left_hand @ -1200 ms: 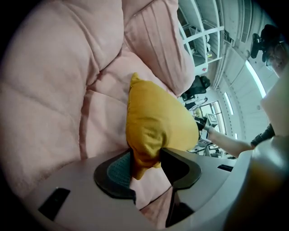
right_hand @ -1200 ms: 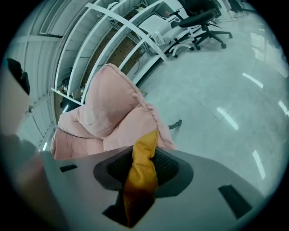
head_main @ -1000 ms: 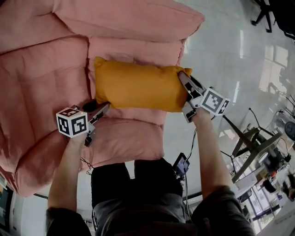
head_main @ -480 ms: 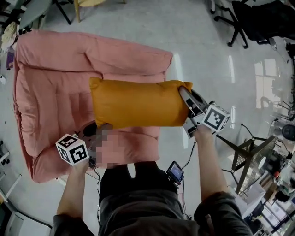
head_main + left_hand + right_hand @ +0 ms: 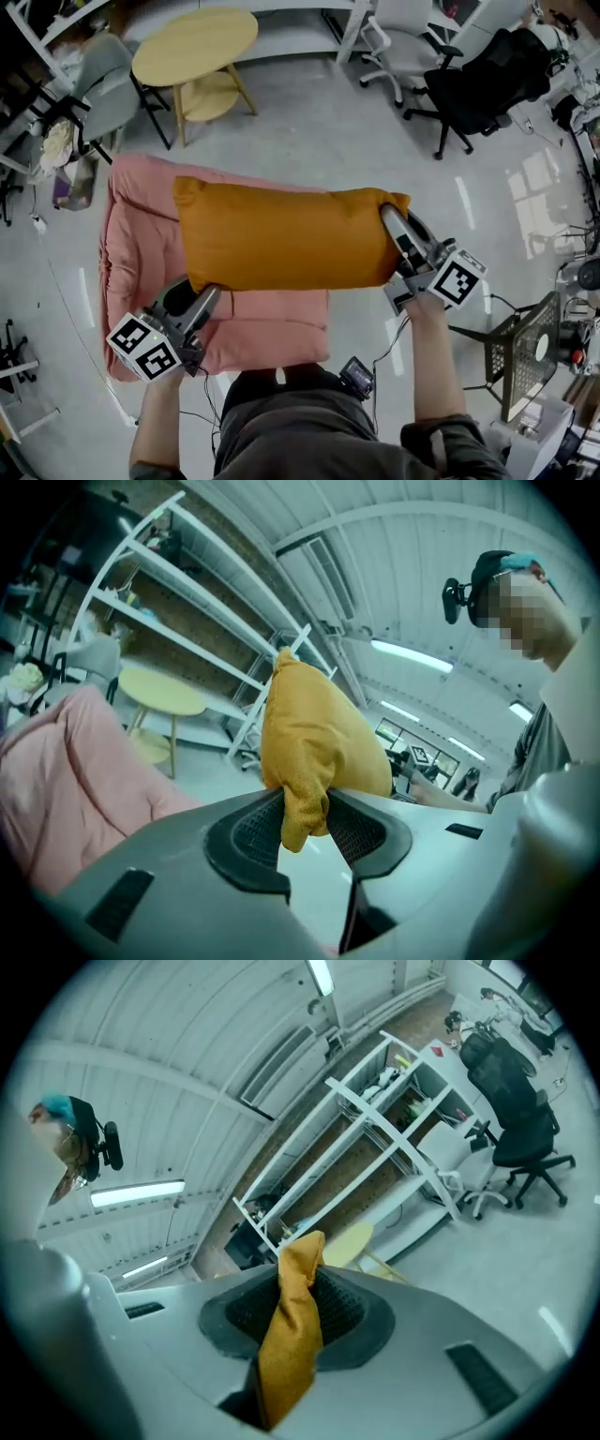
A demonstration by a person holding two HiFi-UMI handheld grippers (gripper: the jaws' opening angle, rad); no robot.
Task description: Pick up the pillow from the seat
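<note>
While the person holds both arms out, the left tool [image 5: 199, 302] pinches the lower left corner of the orange pillow [image 5: 281, 234] between its pads. The right tool [image 5: 394, 225] has the right-hand corner in its jaws, which are closing on the fabric. The pillow hangs level between them, up over the pink seat [image 5: 141, 211] and reaching past its right edge. Beyond stand a round yellow table [image 5: 195, 42] and a black office chair [image 5: 483, 84].

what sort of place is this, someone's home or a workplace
Most likely an office or lab workspace, not a home: a black office chair and a round wooden table stand on a glossy hard floor, with tall white shelving nearby.
</note>
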